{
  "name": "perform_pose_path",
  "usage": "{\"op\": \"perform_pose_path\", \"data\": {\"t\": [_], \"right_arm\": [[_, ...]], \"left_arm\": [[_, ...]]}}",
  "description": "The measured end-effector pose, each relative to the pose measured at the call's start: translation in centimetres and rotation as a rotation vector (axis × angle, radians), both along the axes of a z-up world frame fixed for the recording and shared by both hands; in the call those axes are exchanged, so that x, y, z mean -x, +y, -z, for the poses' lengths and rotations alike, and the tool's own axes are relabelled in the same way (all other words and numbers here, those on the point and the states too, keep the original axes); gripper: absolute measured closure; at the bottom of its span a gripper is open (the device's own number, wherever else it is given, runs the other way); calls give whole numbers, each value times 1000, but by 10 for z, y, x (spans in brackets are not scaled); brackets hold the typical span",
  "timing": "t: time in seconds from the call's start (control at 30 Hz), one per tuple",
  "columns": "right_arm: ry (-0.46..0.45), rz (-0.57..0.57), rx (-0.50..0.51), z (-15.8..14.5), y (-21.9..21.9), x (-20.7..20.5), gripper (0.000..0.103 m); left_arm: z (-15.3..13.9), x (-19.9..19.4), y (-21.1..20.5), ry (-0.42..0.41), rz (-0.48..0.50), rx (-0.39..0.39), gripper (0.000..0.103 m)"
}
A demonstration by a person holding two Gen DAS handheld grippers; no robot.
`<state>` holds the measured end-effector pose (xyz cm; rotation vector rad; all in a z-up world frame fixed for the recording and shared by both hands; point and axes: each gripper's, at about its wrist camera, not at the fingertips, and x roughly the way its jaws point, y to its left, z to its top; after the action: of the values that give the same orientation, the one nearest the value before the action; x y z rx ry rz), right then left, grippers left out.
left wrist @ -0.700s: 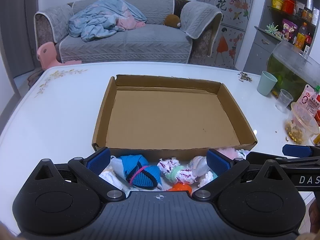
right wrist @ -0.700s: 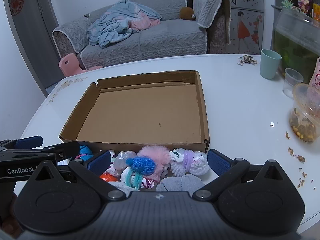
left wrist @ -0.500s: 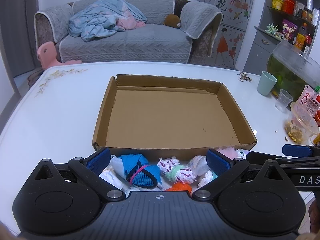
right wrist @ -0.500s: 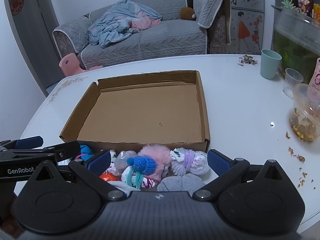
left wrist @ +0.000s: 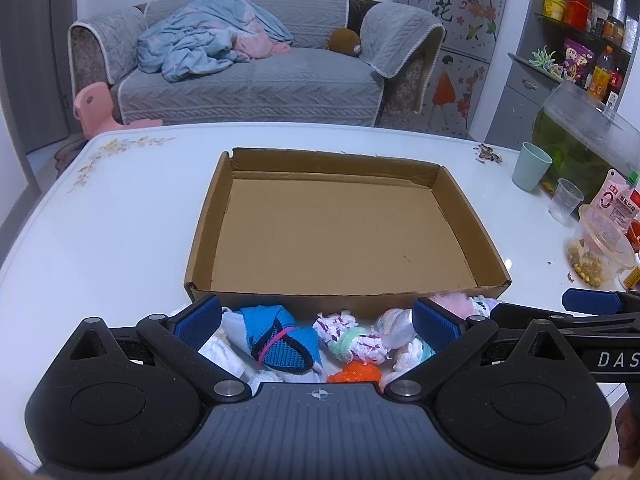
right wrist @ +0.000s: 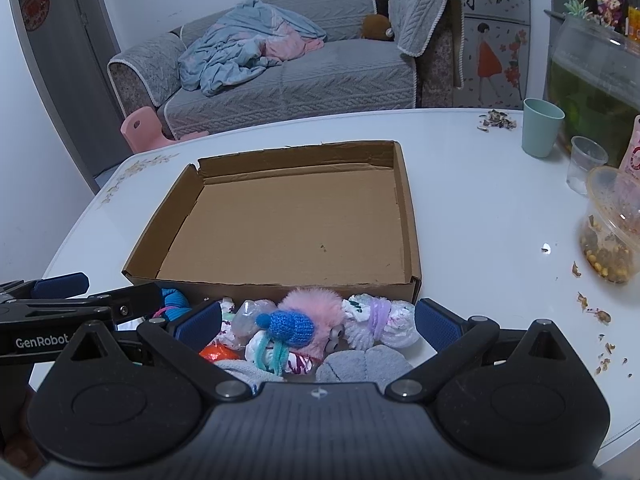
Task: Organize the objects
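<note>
1. A home living room: a grey quilted fabric sofa [left wrist: 256, 80] stands at the far side, with a rumpled light-blue blanket [left wrist: 208, 36] heaped on it.
2. A white glossy tabletop with a floral print [left wrist: 100, 216] fills the near part.
3. Far right, grey shelves of snack packets and bottles [left wrist: 588, 52] and a glass fish tank of green water [left wrist: 580, 136].
4. A small pink plastic child's stool [left wrist: 100, 108] sits left of the sofa.

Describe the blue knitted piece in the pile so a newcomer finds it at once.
Start at the cardboard tray on the white table; a pile of small soft items lies against its near wall. The blue knitted piece rests on the pink fluffy ball, the only one with a blue pom-pom.
</note>
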<state>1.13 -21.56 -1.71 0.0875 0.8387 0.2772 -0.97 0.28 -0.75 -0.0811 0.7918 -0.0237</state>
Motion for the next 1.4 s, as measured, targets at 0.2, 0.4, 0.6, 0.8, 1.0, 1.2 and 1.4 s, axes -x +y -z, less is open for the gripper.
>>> {"op": "perform_pose_path", "data": {"t": [0.2, 0.4, 0.6, 0.8, 1.0, 1.2, 1.4], "right_arm": [[-6, -3, 3, -2, 0, 2, 0], [-12, -16, 7, -3, 2, 6, 0], [-131, -64, -40, -1, -14, 37, 0], [-232, -123, -125, 44, -43, 90, 0], [-258, -116, -87, 81, -44, 115, 1], [-243, -91, -52, 83, -39, 100, 1], [-241, -153, 14, 96, -24, 103, 10]], "left_arm": [[-1, 2, 0, -1, 0, 8, 2], [-1, 7, 1, -2, 2, 10, 1], [0, 44, 14, -49, 16, -23, 1], [30, 104, 40, -62, 17, -40, 1], [69, 126, 37, -116, 84, -64, 1], [95, 116, 31, -103, 149, -107, 1], [105, 100, 36, -88, 150, -81, 1]]}}
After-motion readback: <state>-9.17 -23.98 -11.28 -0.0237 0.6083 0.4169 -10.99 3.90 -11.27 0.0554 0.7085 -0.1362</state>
